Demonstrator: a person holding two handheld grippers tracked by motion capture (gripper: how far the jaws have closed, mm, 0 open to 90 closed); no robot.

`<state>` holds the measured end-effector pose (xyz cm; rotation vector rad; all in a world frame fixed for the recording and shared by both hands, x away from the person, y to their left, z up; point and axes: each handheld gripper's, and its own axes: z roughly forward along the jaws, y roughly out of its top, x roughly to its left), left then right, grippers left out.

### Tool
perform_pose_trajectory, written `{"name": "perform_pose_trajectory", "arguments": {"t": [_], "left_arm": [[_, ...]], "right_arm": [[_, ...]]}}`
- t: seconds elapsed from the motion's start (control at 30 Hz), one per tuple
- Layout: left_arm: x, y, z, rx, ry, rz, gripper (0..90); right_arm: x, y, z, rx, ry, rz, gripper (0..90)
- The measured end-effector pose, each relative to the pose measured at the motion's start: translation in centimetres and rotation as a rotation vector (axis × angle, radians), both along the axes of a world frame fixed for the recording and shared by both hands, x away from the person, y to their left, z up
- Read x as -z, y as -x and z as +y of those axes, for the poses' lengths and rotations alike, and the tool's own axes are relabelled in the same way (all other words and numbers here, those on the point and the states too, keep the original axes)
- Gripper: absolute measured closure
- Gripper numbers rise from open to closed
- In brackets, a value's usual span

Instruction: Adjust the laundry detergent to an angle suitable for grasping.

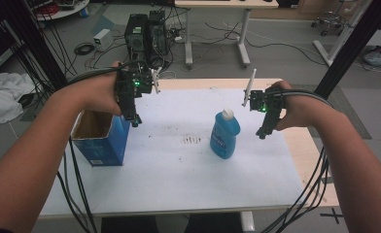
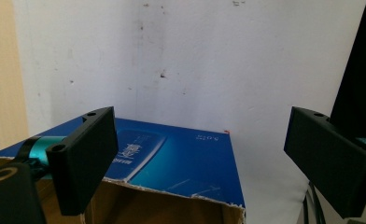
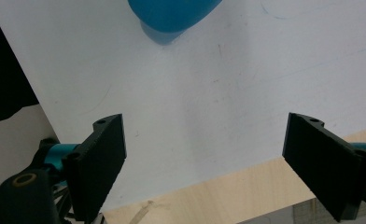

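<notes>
nothing gripped yet: left gripper (image 1: 136, 119) spread above the box (image 1: 101, 141), right gripper (image 1: 262, 132) spread at 3 o'clock of the upright bottle (image 1: 224, 134); all handling left

A blue cardboard box (image 1: 101, 138) is sitting open-topped at the table's left edge — a blue bottle (image 1: 224, 134), white-capped, is standing upright mid-table, well apart.

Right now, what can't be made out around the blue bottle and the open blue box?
- Open blue cardboard box: contents hidden by its own walls in the high view; cut off by the bottom edge in the left gripper view.
- Blue plastic bottle with white cap: label too small in the high view; cut off by the top edge in the right gripper view.
</notes>
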<state>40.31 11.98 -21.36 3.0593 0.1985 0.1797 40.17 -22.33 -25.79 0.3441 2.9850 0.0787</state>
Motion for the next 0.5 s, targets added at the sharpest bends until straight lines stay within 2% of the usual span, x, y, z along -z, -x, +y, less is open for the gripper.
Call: {"name": "perform_pose_trajectory", "arguments": {"t": [0.5], "left_arm": [[0.56,0.28,-0.73,0.004,-0.009,-0.005,9.8]], "right_arm": [[0.28,0.24,-0.45,0.000,-0.008,0.004,12.5]]}}
